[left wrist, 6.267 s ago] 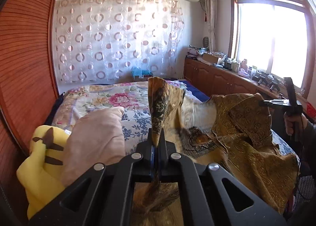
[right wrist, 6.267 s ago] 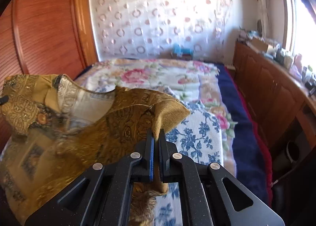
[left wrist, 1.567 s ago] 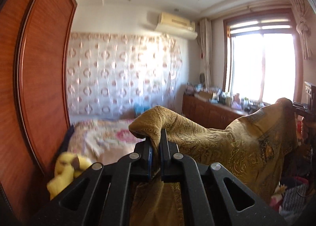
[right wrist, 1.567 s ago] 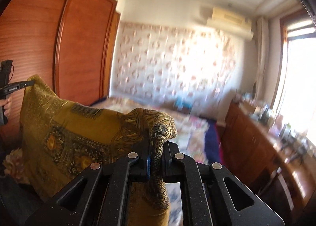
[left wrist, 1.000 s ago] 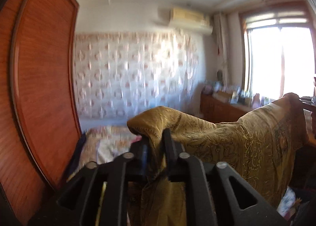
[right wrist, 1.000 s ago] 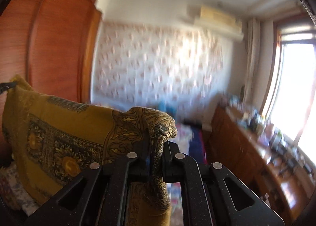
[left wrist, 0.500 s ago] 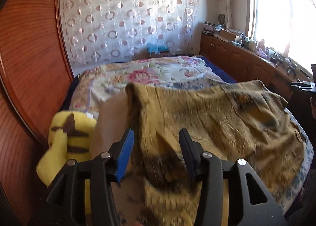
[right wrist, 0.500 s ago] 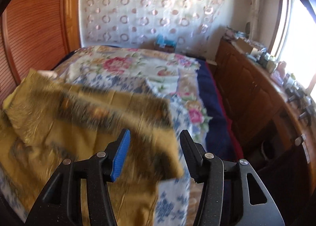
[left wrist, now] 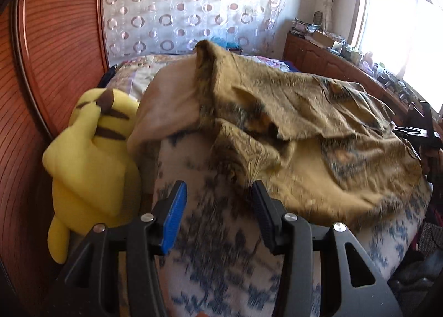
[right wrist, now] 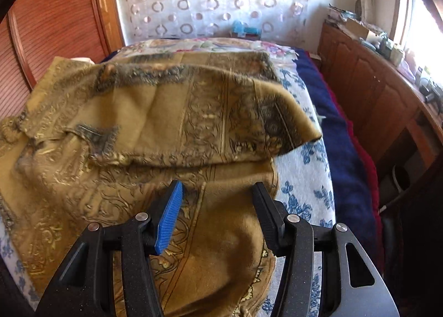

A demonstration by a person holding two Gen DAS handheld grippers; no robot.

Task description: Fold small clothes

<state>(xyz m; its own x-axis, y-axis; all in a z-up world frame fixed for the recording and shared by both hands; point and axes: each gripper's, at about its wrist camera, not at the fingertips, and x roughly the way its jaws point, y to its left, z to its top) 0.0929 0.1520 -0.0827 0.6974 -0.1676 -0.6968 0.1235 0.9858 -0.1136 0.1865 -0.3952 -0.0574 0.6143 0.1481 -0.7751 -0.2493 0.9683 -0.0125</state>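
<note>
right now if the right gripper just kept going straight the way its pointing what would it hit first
Most likely the mustard-gold patterned garment spread on the bed. The open right gripper points down at it, and the cloth fills the gap between its fingers in the right wrist view. Nothing else shows in between, though depth is hard to judge.

A home bedroom: quilted bed [right wrist: 304, 178], wardrobe [left wrist: 55, 54], curtain [left wrist: 193, 7], plush toy [left wrist: 91, 156].

Bright window [left wrist: 401, 20] glare, motion blur, fisheye-bent edges.

Gold patterned garment [right wrist: 155, 112] lies rumpled on the bed — top edge folded over.
</note>
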